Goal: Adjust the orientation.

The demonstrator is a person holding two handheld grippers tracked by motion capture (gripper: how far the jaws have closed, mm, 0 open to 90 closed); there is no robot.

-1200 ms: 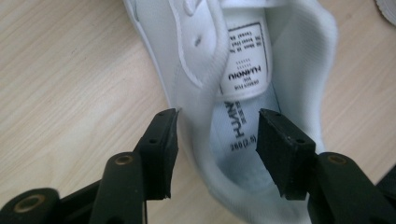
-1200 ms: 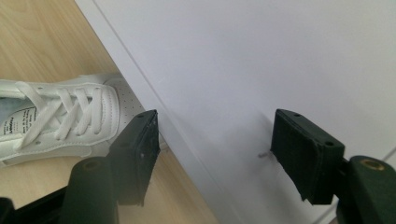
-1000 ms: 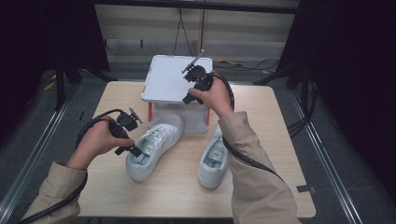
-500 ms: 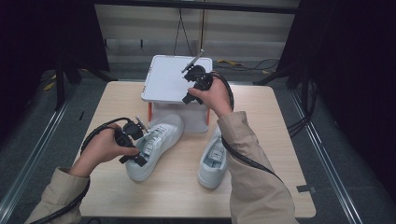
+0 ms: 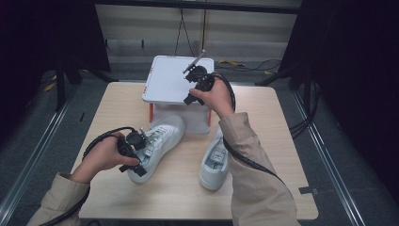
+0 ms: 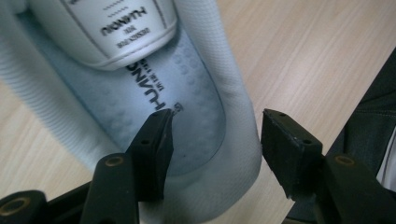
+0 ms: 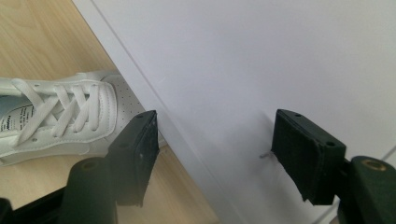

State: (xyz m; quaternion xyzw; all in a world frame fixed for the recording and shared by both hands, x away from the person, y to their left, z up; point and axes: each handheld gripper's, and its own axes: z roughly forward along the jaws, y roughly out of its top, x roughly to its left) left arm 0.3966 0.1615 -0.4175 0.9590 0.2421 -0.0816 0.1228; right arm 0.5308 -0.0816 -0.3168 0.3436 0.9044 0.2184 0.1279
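Table (image 5: 282, 141): one, light wood. Bare board along the right side and the near edge; the left third behind the left hand is also bare. Dark floor and rails past both side edges.
Stand (image 5: 171, 80): one, a white flat top with a raised rim on red-orange legs, at the table's far middle. Its near edge overhangs the toe of the left shoe.
Shoes: two, both white lace-ups.
Left shoe (image 5: 162, 139): lies slantwise, toe toward the stand, heel toward the near left. In the left gripper view the pale blue insole with dark print shows inside the heel opening.
Right shoe (image 5: 214, 162): just right of the first, partly behind the right sleeve, toe pointing away from the person. Bare table between the two shoes narrows toward the stand.
Grippers: two, one per hand.
Left gripper (image 6: 215, 140): jaws apart, straddling the heel rim of the left shoe; one jaw over the insole, the other outside the heel wall above bare wood. Whether either jaw touches the rim, cannot tell.
Right gripper (image 7: 215, 154): jaws apart, held over the near right edge of the stand top, one jaw past the rim, the other over the white surface. Nothing held between them.
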